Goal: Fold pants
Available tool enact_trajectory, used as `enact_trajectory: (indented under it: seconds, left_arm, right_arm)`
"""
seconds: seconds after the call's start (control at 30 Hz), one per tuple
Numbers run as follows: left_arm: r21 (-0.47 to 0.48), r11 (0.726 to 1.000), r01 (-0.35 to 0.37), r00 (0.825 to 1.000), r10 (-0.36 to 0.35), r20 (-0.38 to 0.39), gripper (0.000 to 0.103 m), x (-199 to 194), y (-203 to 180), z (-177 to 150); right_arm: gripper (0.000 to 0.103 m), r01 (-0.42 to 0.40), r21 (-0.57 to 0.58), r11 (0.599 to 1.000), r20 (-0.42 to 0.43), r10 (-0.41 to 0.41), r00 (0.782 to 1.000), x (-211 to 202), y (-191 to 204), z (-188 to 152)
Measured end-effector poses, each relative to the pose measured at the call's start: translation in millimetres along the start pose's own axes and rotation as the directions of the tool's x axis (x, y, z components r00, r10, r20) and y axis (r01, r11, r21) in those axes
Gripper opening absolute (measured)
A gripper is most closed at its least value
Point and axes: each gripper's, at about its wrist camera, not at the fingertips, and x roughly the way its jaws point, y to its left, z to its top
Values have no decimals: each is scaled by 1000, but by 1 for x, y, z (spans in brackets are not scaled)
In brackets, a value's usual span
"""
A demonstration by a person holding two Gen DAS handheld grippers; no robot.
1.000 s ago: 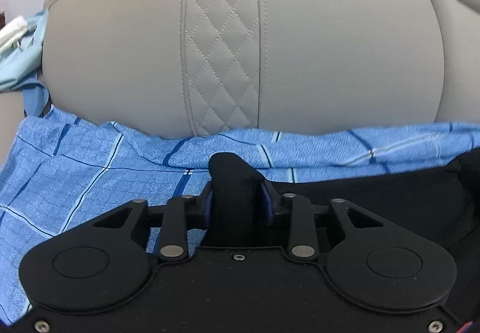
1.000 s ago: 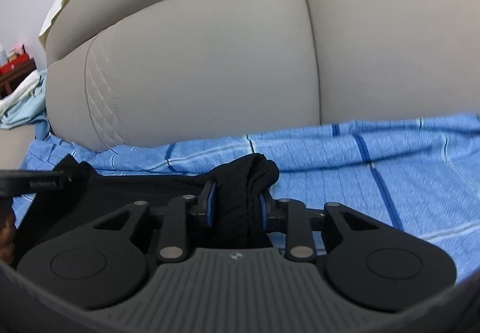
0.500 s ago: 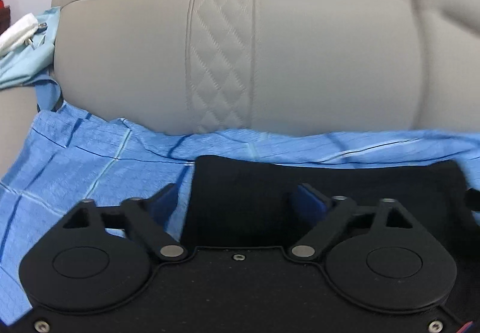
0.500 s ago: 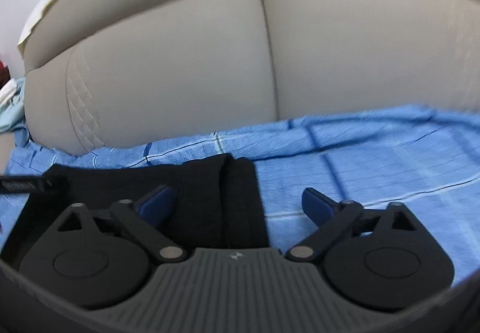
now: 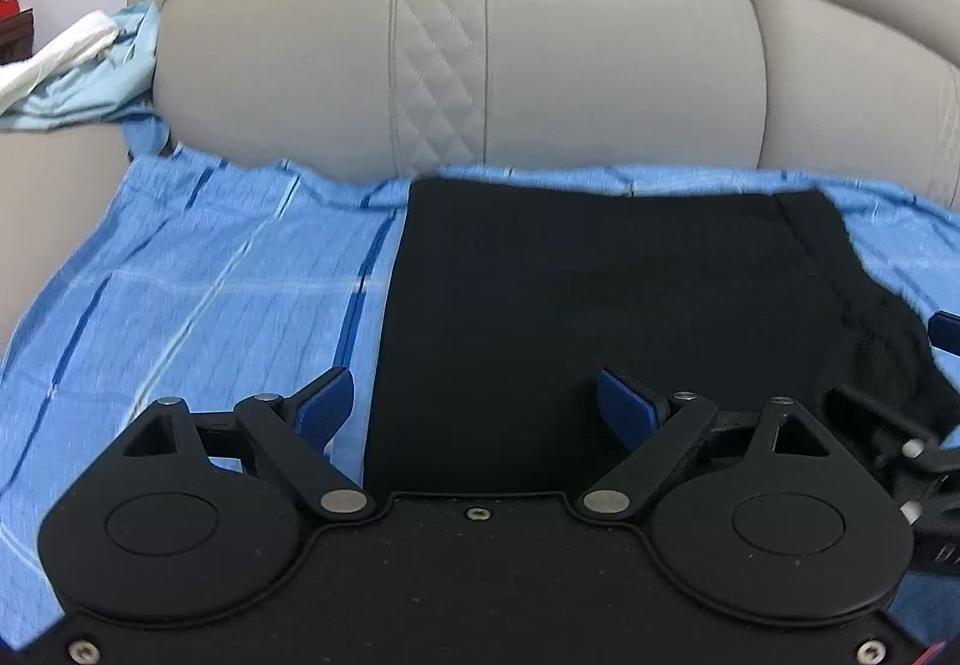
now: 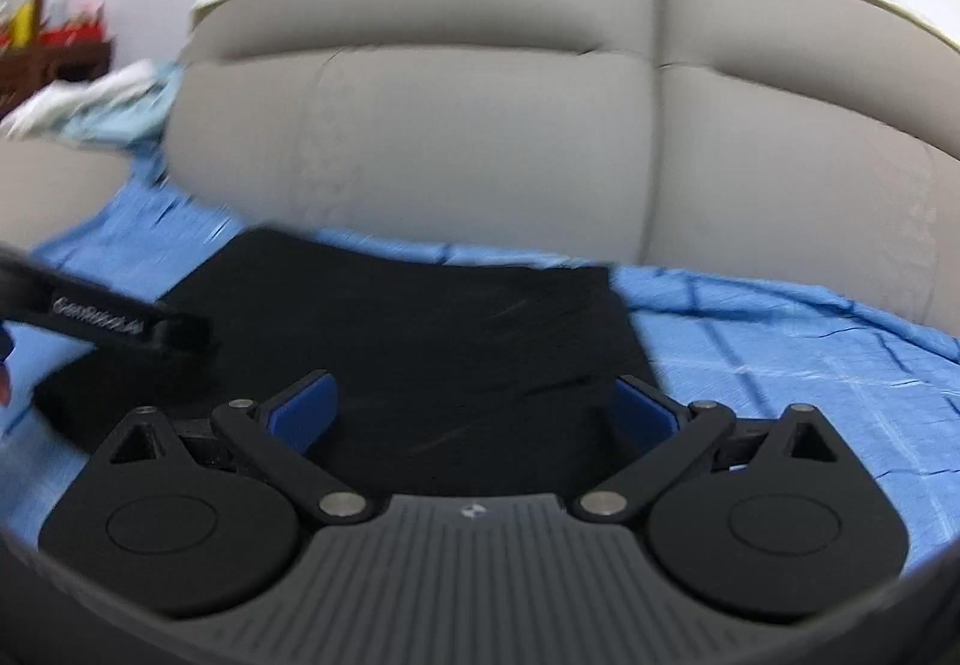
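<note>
Since both your left gripper (image 5: 474, 407) and right gripper (image 6: 474, 404) have just spread their fingers wide, empty, pants (image 5: 600, 329) flat on the blue sheet (image 5: 210, 275) at 12 o'clock, back off cleanly; the fold's right edge looks bunched, maybe.

Grey padded sofa backrest (image 5: 600, 65) walls off far side; blue checked sheet (image 5: 210, 275) flat, passable beside folded black pants (image 5: 600, 305).

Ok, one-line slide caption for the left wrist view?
Open left gripper above folded black pants lying flat on a blue checked sheet against the grey sofa backrest.
</note>
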Motion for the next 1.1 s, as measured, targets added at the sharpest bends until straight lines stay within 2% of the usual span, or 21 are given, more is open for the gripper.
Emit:
enact_trajectory:
  seconds: [0.07, 0.13, 0.27, 0.4, 0.47, 0.6, 0.7, 0.77, 0.87, 0.97, 1.07, 1.1]
  left_arm:
    - [0, 1000, -16, 1000, 16, -19, 89, 4, 2, -10]
    - [-32, 999, -4, 1000, 4, -2, 93, 3, 8, -18]
    - [-109, 994, 28, 1000, -28, 6, 99, 6, 21, -28]
    - [-62, 998, 3, 999, 1, 54, 103, 3, 17, -34]
    - [-65, 998, 0, 999, 3, 54, 103, 3, 17, -34]
    - [-74, 997, -22, 1000, 23, 16, 102, 1, 19, -28]
    - [-30, 999, -32, 999, 33, 30, 102, -15, 14, -30]
    - [-4, 1000, -20, 999, 20, 47, 102, -26, 8, -34]
    - [3, 1000, 28, 998, -28, 59, 103, -40, 2, -42]
    - [-4, 998, 64, 997, -64, 33, 103, -42, -6, -50]
    - [16, 999, 50, 999, -49, -13, 103, -36, -15, -59]
    - [19, 999, 46, 999, -46, -4, 103, -36, -18, -63]
  right_arm:
    - [103, -4, -21, 1000, -29, 3, 1000, 3, 9, -6]
    - [103, 16, -22, 1000, -56, -18, 998, 6, 8, -10]
    - [103, 71, 46, 996, -83, -67, 994, 5, -12, -18]
    - [103, 146, 132, 980, -112, -132, 985, 5, -41, -27]
    - [103, 138, 206, 969, -129, -113, 985, 6, -55, -31]
    - [103, 164, 157, 974, -139, -143, 980, 3, -50, -26]
    - [103, 128, 136, 982, -91, -116, 989, -14, -41, -26]
    - [103, 81, 120, 990, -68, -73, 995, -24, -33, -27]
    - [103, 53, 95, 994, -63, -48, 997, -35, -22, -32]
    - [103, 24, 100, 995, -75, -16, 997, -37, -16, -42]
    - [103, 33, 102, 994, -87, -25, 996, -35, -12, -51]
    - [103, 38, 88, 995, -76, -31, 997, -35, -10, -53]
